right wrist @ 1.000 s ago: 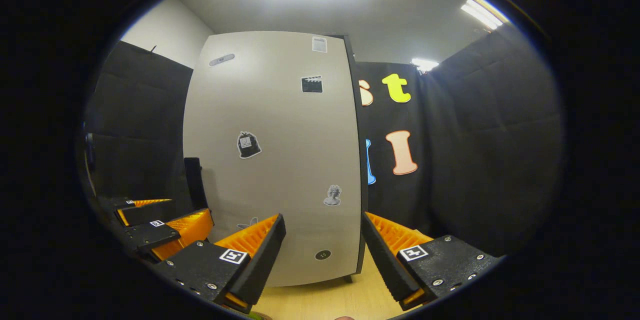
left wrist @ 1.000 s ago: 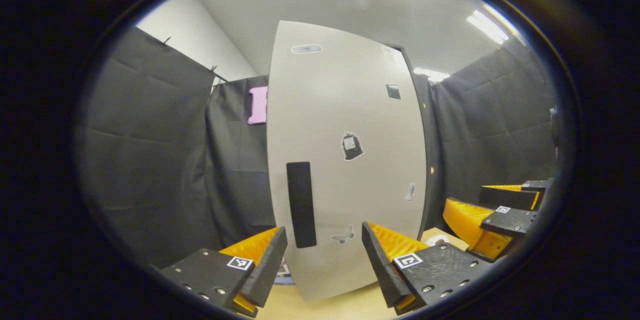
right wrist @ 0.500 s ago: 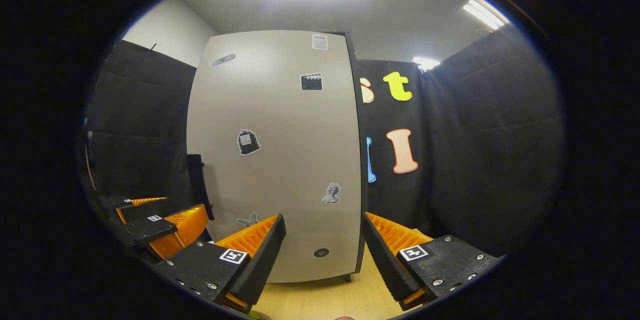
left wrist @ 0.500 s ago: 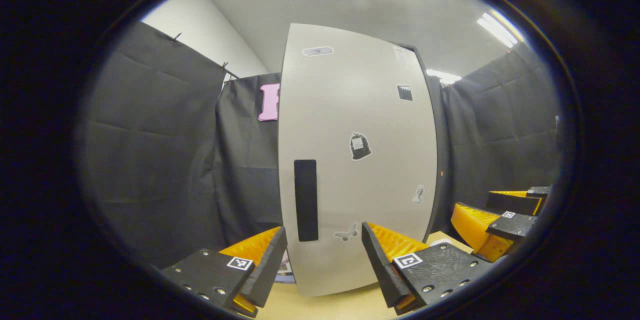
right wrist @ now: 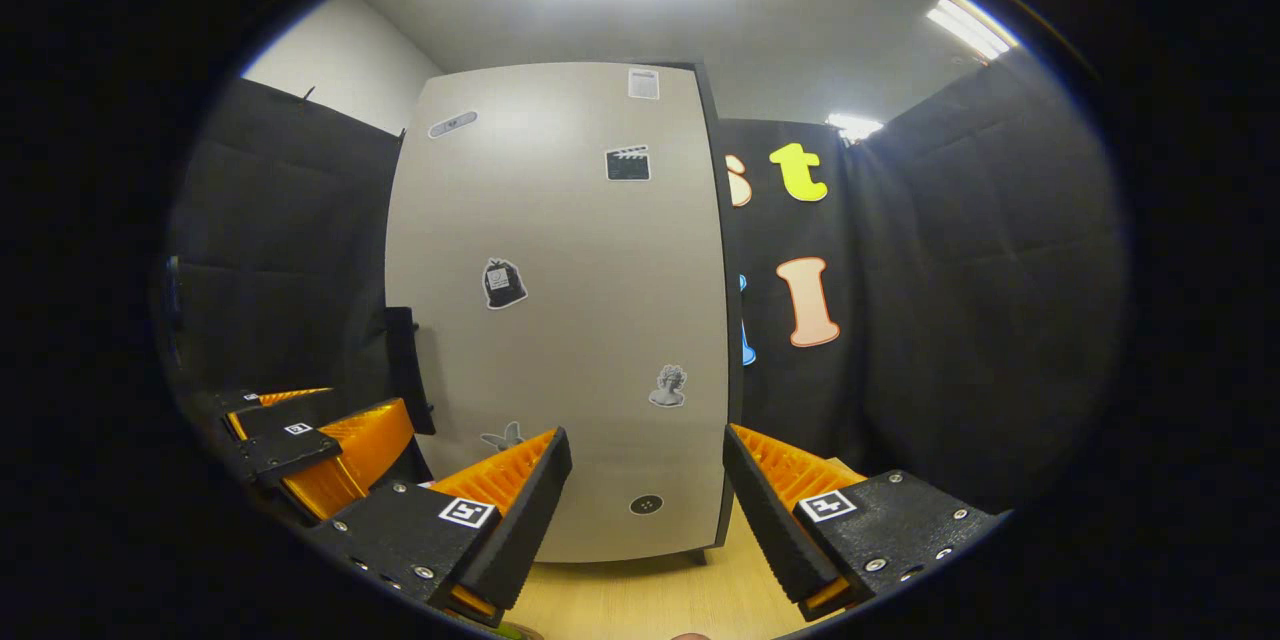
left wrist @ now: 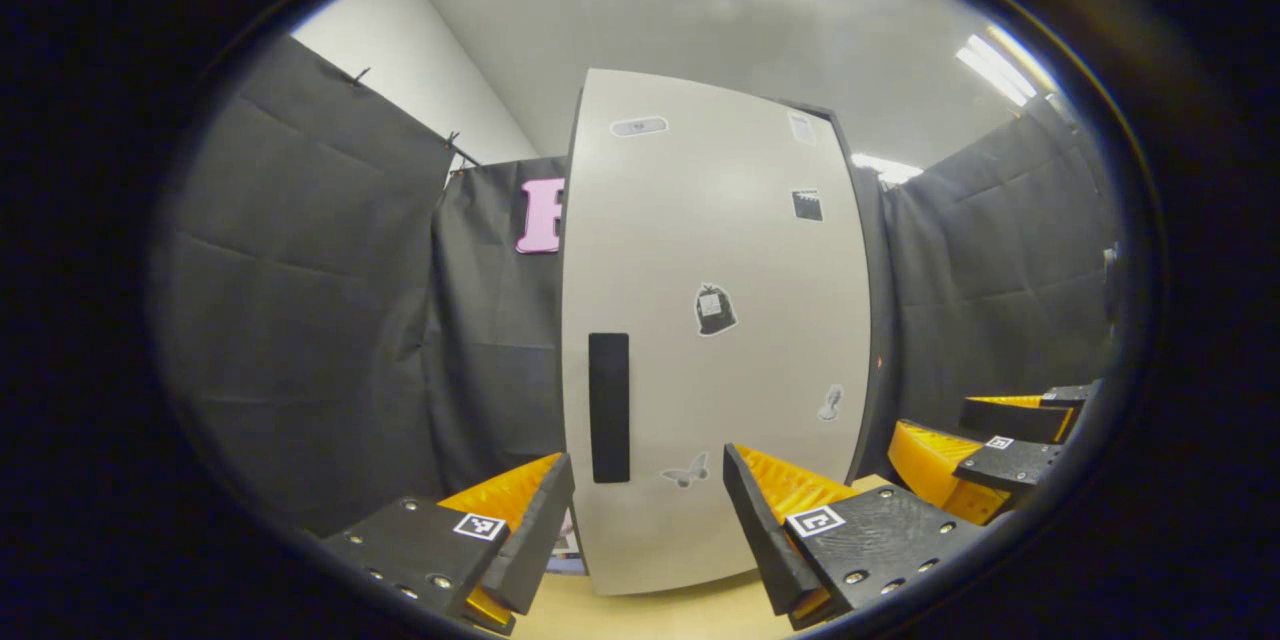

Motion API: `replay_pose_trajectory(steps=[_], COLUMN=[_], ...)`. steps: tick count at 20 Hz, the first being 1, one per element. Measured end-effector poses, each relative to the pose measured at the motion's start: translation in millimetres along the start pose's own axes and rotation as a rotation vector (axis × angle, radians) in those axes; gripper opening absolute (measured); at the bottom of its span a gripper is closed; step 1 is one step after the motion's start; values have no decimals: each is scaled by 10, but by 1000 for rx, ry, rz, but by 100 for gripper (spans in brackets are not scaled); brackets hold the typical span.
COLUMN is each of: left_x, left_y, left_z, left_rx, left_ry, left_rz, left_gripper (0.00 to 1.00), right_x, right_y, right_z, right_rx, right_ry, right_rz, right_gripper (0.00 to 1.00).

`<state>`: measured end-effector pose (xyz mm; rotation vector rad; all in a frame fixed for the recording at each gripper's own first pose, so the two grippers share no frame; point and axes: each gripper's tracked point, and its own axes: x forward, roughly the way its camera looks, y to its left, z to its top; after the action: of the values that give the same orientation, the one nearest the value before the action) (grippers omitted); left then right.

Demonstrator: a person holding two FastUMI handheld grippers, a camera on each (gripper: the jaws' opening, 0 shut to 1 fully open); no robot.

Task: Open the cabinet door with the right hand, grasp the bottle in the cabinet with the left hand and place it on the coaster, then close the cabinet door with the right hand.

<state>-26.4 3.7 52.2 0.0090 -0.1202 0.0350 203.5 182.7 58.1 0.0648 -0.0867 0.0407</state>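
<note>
A tall pale grey cabinet door [left wrist: 715, 320] with several stickers stands closed ahead of me, its dark vertical handle [left wrist: 609, 407] near the left edge. In the right gripper view the same cabinet door [right wrist: 570, 320] fills the middle, with the handle [right wrist: 408, 370] edge-on at its left side. My left gripper [left wrist: 648, 520] is open and empty, short of the door. My right gripper [right wrist: 647, 510] is open and empty too, in front of the door's lower right part. The right gripper [left wrist: 985, 455] appears at the right of the left gripper view, the left gripper [right wrist: 320, 440] at the left of the right gripper view. The bottle is hidden.
A light wooden tabletop [right wrist: 650, 600] runs under the cabinet. Black cloth walls [left wrist: 320, 320] close in both sides. A small flat object [left wrist: 568, 545] lies on the table by the cabinet's lower left corner, partly behind my left finger.
Both views have drifted slightly; the cabinet sits a little farther right and lower in the left gripper view. Both grippers stay open and empty, and the door stays closed.
</note>
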Motion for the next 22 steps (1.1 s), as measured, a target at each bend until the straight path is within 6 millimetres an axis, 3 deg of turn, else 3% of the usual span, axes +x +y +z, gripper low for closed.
replay_pose_trajectory(steps=[1,5,6,22], left_x=[3,33,34,2], left_y=[-11,15,15,-52], left_z=[-15,-122,-138,-99], left_rx=[3,19,17,29], left_ry=[4,31,35,30], left_rz=[-4,3,2,-13], left_gripper=[90,86,91,90], right_x=[1,-8,-12,-28], right_y=[-6,-72,-76,-101], right_z=[-13,2,21,31], right_rx=[-2,-19,-15,1], right_ry=[2,4,-4,-11], right_rz=[-2,-31,-32,-44], right_gripper=[94,94,94,94])
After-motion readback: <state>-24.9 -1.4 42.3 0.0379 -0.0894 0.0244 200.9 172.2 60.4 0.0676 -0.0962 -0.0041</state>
